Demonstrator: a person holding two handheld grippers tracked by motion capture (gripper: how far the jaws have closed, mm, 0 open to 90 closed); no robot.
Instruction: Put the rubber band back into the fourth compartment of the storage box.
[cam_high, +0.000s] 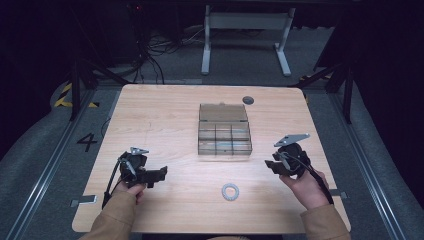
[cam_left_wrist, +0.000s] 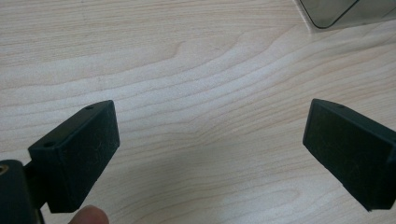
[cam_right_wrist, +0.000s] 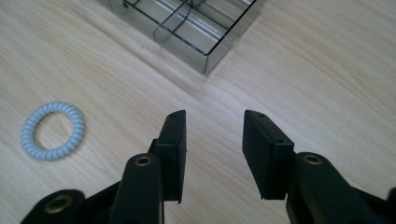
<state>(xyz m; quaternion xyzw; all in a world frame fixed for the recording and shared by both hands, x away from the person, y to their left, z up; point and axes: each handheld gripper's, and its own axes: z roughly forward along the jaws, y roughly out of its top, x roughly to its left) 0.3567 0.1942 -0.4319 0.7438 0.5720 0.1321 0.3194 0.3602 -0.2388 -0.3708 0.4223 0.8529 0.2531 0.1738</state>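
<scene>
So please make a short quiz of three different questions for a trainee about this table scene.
1. True or false: the coiled hair tie lies inside the compartment box.
2. Which hand-held gripper has its jaws spread wider: A, the left hand-held gripper, or B, the right hand-held gripper?
3. Fill in: the hair tie lies on the wooden ____, between the two hands.

Key: 1 false; 2 A; 3 table.

Dim surroundings, evenly lit table (cam_high: 165, 115), soft focus
</scene>
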